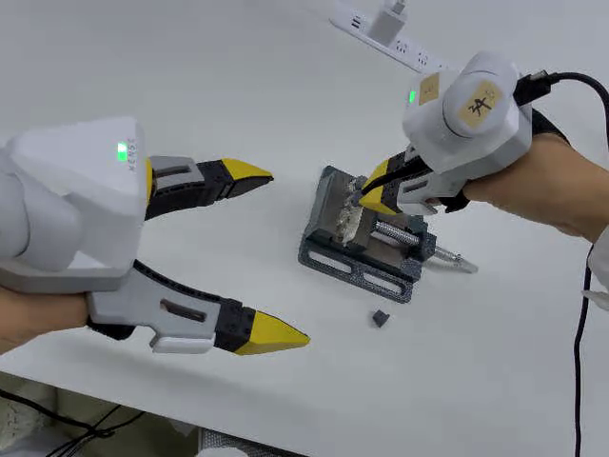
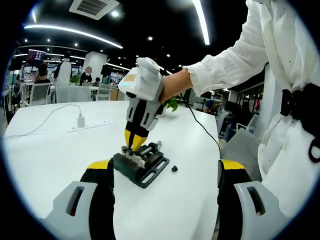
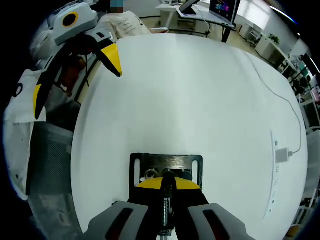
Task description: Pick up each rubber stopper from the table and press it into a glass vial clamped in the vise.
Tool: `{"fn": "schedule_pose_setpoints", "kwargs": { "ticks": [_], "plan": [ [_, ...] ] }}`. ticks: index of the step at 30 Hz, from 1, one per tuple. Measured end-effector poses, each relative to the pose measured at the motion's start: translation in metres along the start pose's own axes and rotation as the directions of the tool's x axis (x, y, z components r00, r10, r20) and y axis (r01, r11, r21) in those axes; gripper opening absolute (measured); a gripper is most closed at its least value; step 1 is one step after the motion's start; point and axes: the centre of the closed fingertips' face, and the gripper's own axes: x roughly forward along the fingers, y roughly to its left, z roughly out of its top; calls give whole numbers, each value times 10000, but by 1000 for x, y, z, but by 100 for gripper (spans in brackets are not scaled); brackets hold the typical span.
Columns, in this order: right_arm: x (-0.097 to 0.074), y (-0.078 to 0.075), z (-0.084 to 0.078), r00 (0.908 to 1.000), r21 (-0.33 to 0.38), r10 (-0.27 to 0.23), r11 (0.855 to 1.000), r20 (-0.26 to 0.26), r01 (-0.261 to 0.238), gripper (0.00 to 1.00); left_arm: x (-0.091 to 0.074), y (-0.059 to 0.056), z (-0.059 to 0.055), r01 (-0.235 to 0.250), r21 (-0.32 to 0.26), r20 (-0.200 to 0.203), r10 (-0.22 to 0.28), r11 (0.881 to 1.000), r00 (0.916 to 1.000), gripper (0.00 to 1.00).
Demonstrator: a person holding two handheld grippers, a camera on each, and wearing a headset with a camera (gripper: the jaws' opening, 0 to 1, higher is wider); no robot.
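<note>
Open office, white table (image 2: 40,150), ceiling lights (image 2: 70,31)

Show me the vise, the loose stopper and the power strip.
vise (image 1: 354,264): head view, on its dark base plate.
stopper (image 1: 381,319): head view, middle of the small black piece.
power strip (image 1: 416,53): head view, on its white body.

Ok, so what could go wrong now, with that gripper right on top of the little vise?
1. The right gripper, jaws together, is down at the glass vials; a hard or crooked push might crack one.
2. The vise seems just to stand on the table, and the left gripper, open, is off to the side, so it could slide.
3. The loose stopper lies close by and might get knocked away.
</note>
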Motion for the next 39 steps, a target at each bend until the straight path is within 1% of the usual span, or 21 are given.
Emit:
{"fn": "schedule_pose_setpoints", "kwargs": {
  "ticks": [1, 2, 4, 7, 9, 13, 14, 15, 16, 17, 19, 20, 25, 27, 29, 32, 33, 35, 39],
  "plan": [
    [0, 0, 0, 10000, -142, 37, 9999, -40, -38, 2, 0, 0, 0, -11, 22, -1, 11, 10000, 10000, 84],
    [1, -2, 0, 10000, -95, 50, 9999, -58, -50, 2, 0, 1, 0, -11, 24, 3, 11, 10000, 10000, 84],
    [1, -2, -1, 9996, -295, 149, 9994, -236, -156, 2, 1, 1, 1, -11, 4, 30, 11, 10000, 10000, 84],
    [1, -2, 0, 9984, -330, 287, 9990, -485, -304, 1, 1, 1, 2, -7, 13, 47, 7, 10000, 10000, 84],
    [2, -4, 0, 9974, -196, 353, 9991, -632, -366, 1, 1, 2, 3, -31, 3, 82, 31, 10000, 10000, 84],
    [2, 0, -1, 9948, -404, 382, 9983, -949, -422, 1, 1, 2, 2, -36, -8, 78, 36, 10000, 10000, 84],
    [2, 0, -1, 9947, -479, 379, 9979, -956, -426, 1, 1, 2, 2, -39, -4, 65, 39, 10000, 10000, 84],
    [1, 0, -1, 9951, -242, 399, 9988, -901, -422, 1, 1, 3, 2, -42, -17, 62, 43, 10000, 10000, 84],
    [1, 1, -1, 9954, -200, 403, 9989, -869, -422, 1, 1, 3, 2, -43, -20, 66, 43, 10000, 10000, 84],
    [1, 1, -1, 9959, -337, 383, 9986, -819, -411, 1, 1, 3, 2, -45, -10, 74, 45, 10000, 10000, 84],
    [1, 0, -1, 9963, -209, 308, 9993, -802, -325, 1, 2, 3, 3, -38, -16, 91, 38, 10000, 10000, 84],
    [1, 2, 0, 9963, -429, 229, 9987, -827, -266, 1, 2, 3, 3, -31, -20, 96, 31, 10000, 9999, 84],
    [1, 2, 1, 9969, -209, 181, 9996, -771, -198, 0, 5, 2, 4, 18, 5, 132, -18, 10000, 9999, 84],
    [1, 2, 0, 9970, -313, 161, 9993, -754, -185, 0, 6, 2, 4, 28, 4, 127, -28, 10000, 9999, 84],
    [2, 0, 1, 9971, -141, 214, 9996, -724, -225, 0, 6, 2, 5, 44, 1, 159, -44, 10000, 9999, 84],
    [4, 0, -1, 9962, -359, 147, 9992, -856, -179, 0, 6, 2, 5, 30, 32, 148, -30, 10000, 9999, 84],
    [4, -1, -1, 9958, -412, 168, 9989, -900, -206, 0, 6, 2, 5, 17, 17, 180, -17, 10000, 9998, 84],
    [6, -4, -2, 9951, -251, 283, 9992, -952, -308, 0, 5, 3, 6, -25, -5, 207, 25, 10000, 9998, 84],
    [7, -4, -2, 9949, -117, 382, 9992, -936, -394, 0, 4, 4, 5, -59, -1, 194, 59, 10000, 9998, 83]
  ]
}}
